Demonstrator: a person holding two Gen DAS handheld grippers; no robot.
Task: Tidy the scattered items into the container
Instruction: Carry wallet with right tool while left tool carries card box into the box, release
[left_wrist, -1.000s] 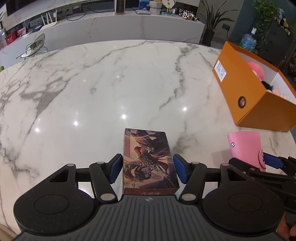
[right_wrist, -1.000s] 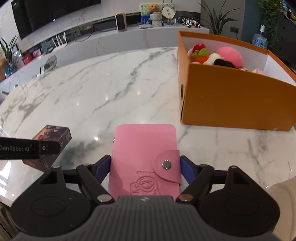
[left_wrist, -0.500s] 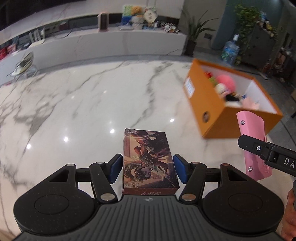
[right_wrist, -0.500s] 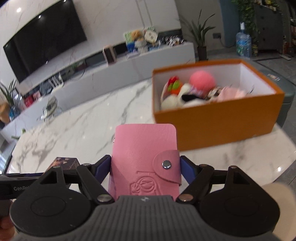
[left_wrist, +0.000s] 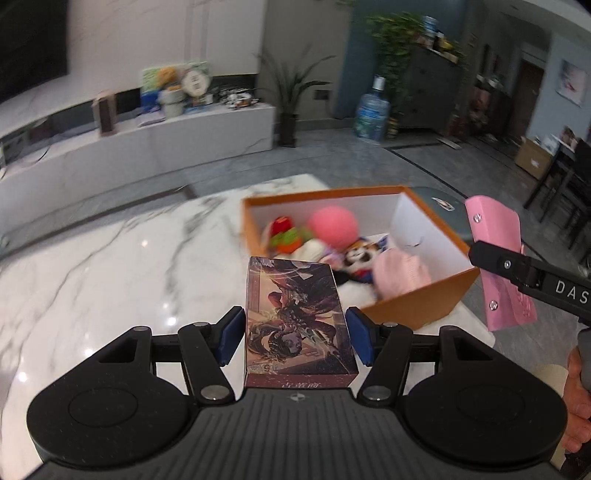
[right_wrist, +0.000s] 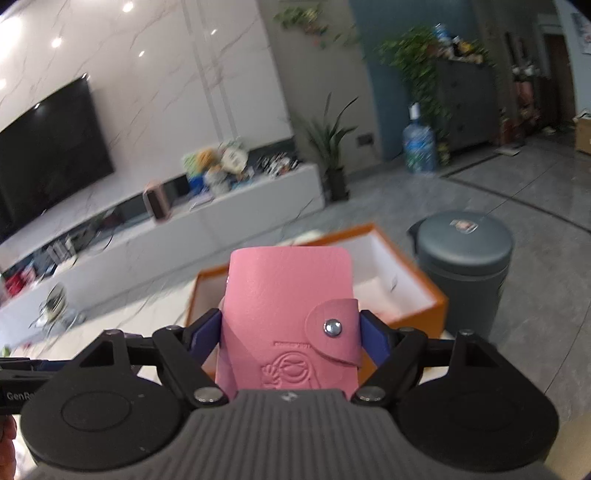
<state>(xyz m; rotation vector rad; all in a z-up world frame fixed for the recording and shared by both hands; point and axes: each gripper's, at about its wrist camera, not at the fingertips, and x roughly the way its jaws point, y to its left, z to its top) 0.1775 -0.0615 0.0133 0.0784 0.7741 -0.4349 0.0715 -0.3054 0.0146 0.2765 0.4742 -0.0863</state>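
My left gripper is shut on a dark illustrated card box and holds it in the air just short of the orange box. The orange box stands on the marble table and holds plush toys, among them a pink ball. My right gripper is shut on a pink snap wallet, raised above the near end of the orange box. In the left wrist view the wallet hangs at the right, beyond the box's right wall.
A grey lidded bin stands on the floor right behind the orange box. The table edge runs just right of the box. A white TV bench and a water bottle stand far behind.
Both grippers have lifted off the table with their items and swung toward the orange box. The box now lies directly ahead of both, and the views tilt up toward the room.
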